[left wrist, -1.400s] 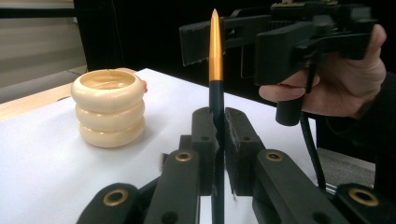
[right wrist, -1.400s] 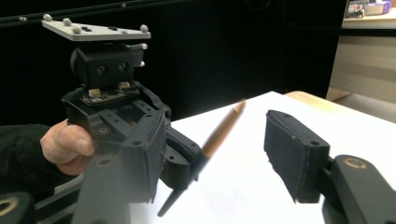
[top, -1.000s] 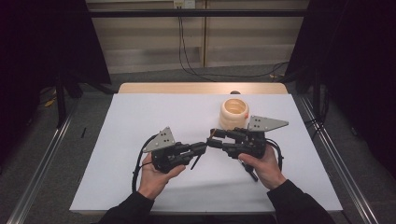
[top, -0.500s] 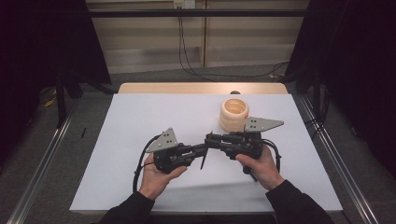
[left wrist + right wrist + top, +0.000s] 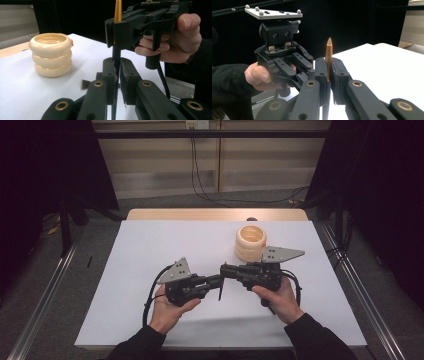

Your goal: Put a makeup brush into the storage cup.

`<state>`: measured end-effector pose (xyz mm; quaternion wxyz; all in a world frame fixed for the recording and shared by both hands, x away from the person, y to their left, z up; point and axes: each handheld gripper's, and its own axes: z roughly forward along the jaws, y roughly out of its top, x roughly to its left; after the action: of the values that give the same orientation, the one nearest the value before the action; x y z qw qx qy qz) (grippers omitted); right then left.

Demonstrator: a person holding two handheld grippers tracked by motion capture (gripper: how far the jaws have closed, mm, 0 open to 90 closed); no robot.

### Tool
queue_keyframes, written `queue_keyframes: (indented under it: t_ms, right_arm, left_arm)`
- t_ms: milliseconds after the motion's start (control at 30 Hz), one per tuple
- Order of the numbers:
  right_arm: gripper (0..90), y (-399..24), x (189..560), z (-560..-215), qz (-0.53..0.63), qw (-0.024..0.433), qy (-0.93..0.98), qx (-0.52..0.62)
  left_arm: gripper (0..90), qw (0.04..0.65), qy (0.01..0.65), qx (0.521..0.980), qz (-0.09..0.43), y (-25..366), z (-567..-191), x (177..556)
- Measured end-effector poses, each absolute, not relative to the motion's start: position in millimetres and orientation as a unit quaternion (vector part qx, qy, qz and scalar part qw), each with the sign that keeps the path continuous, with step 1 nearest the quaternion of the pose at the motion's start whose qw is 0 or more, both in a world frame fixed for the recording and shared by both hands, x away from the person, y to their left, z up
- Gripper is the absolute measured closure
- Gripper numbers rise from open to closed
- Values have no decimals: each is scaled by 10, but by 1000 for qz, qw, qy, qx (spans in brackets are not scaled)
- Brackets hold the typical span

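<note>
On the left of the high view, the person's left hand (image 5: 167,307) holds the left gripper (image 5: 218,281) low over the white desk (image 5: 150,250). Its jaws are closed tight on a thin stick-like tool, black along the shaft and orange at its pointed end (image 5: 117,11), which stands roughly upright between the two grippers near the desk's middle. The right gripper (image 5: 225,269) meets it from the other side. Its jaws have just been closing and now pinch the same tool higher up, by the orange part (image 5: 328,57), with the point standing clear above the pads.

The tool looks light, stiff and smooth, so it will likely pivot or slide in a single narrow pinch. Two holds spaced along its length, as here, should steady it. The better place to grip is the straight shaft, not the tapering end, where the pads could squeeze it upwards and out.

Further right and behind, a cream ribbed pot shaped like three stacked rings (image 5: 251,242) stands open-topped on the desk, untouched.
</note>
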<state>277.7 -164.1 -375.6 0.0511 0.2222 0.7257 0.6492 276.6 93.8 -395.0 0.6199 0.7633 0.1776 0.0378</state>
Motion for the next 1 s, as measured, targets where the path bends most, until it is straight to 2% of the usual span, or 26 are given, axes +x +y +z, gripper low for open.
queue_keyframes:
  t_ms: [133,233,400,467,567,633,767,1000]
  right_arm:
    - [841,-1652,2775,-3750,650,55,725,222]
    - [841,-1666,2778,-3744,650,57,724,224]
    - [841,-1667,2778,-3744,649,59,725,223]
    - [841,-1664,2777,-3743,648,59,726,222]
    - [842,-1666,2777,-3743,645,63,729,220]
    - [842,-1672,2779,-3740,647,64,727,222]
    - [841,-1694,2779,-3733,648,69,725,221]
    - [841,-1700,2781,-3735,645,74,727,224]
  left_arm:
    - [837,622,181,761,40,947,-3956,2768]
    - [753,624,184,758,49,958,-3969,2771]
    - [674,621,190,759,59,981,-3986,2775]
    - [615,623,195,755,61,986,-3986,2771]
    - [454,632,213,743,58,1008,-3987,2789]
    - [412,630,216,743,67,1023,-3978,2793]
    - [213,618,237,745,85,1044,-3984,2790]
    - [59,607,247,750,94,1128,-4011,2797]
